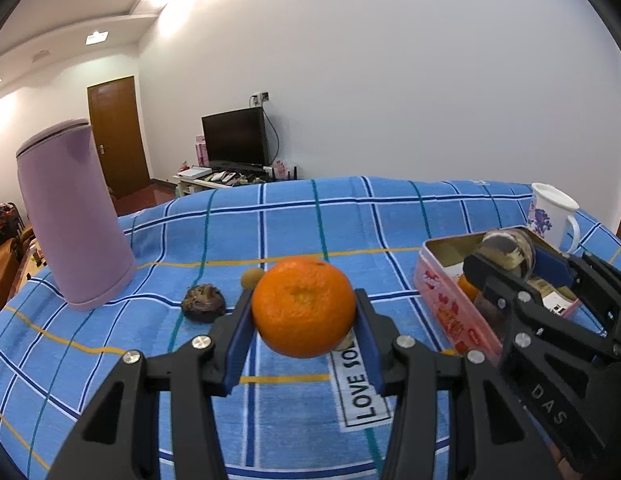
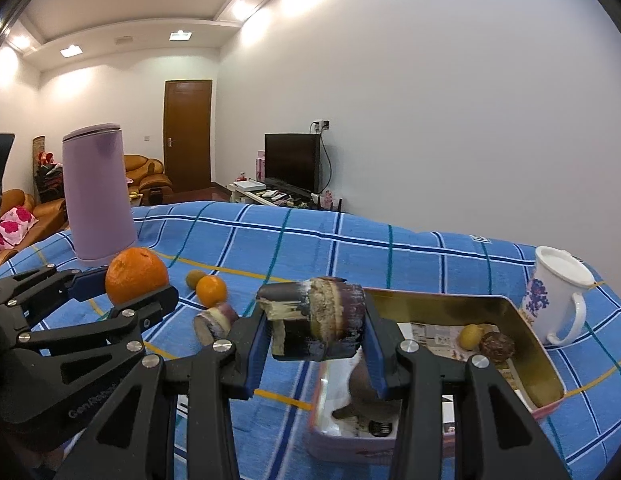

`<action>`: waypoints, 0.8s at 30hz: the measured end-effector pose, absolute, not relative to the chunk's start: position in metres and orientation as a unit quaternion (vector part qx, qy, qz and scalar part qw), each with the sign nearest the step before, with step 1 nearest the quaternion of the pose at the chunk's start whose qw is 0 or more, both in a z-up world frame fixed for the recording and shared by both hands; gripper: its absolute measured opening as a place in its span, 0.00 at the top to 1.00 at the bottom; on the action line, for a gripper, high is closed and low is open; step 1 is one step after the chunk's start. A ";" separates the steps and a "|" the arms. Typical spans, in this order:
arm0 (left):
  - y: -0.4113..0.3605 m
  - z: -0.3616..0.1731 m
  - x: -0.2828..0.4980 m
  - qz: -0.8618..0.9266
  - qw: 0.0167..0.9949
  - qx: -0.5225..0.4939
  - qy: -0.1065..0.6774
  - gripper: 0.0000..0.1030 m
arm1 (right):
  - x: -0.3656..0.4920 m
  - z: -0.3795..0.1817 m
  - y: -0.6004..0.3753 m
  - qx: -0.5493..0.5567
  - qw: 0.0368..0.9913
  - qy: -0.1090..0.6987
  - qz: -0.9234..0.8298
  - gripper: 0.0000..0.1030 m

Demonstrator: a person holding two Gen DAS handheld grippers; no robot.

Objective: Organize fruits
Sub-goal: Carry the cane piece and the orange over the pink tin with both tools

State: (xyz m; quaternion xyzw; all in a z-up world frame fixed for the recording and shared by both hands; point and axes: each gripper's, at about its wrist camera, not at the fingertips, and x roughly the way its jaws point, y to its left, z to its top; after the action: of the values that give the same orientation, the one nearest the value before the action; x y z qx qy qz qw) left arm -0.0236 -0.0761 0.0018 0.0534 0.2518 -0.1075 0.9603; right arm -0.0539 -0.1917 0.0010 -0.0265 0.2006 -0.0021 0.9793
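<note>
My left gripper (image 1: 304,320) is shut on a large orange (image 1: 303,306) and holds it above the blue checked cloth; it also shows in the right wrist view (image 2: 136,274). My right gripper (image 2: 316,330) is shut on a dark purple sugarcane piece (image 2: 314,320) and holds it over the near left end of the pink tin box (image 2: 522,308). In the left wrist view the cane piece (image 1: 506,250) hangs over the tin (image 1: 450,304). The tin holds a small yellow fruit (image 2: 470,336) and a dark round fruit (image 2: 497,346).
On the cloth lie a small orange (image 2: 211,290), a kiwi (image 2: 195,279), another cane piece (image 2: 215,322) and a dark wrinkled fruit (image 1: 203,303). A tall purple canister (image 1: 74,216) stands at the left. A white flowered mug (image 2: 558,296) stands right of the tin.
</note>
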 end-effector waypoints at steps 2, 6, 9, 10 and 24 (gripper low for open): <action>-0.081 0.002 -0.025 -0.110 0.960 0.053 0.251 0.52 | -0.055 0.001 -0.197 -0.024 0.979 0.201 -0.006 0.58; -0.090 0.003 -0.027 -0.116 0.960 0.056 0.249 0.52 | -0.058 0.002 -0.207 -0.023 0.979 0.201 -0.013 0.58; -0.097 0.004 -0.028 -0.119 0.959 0.057 0.249 0.52 | -0.062 0.003 -0.213 -0.025 0.979 0.200 -0.019 0.58; -0.099 0.004 -0.029 -0.121 0.959 0.057 0.249 0.52 | -0.063 0.004 -0.216 -0.025 0.979 0.200 -0.021 0.58; -0.132 0.009 -0.032 -0.141 0.958 0.066 0.242 0.52 | -0.070 0.004 -0.251 -0.018 0.978 0.200 -0.051 0.58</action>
State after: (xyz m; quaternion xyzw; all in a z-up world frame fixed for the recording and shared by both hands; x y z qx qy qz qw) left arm -0.0322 -0.1320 0.0088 0.0656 0.2419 -0.1411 0.9577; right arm -0.0701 -0.2507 0.0045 -0.0182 0.1999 -0.0508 0.9783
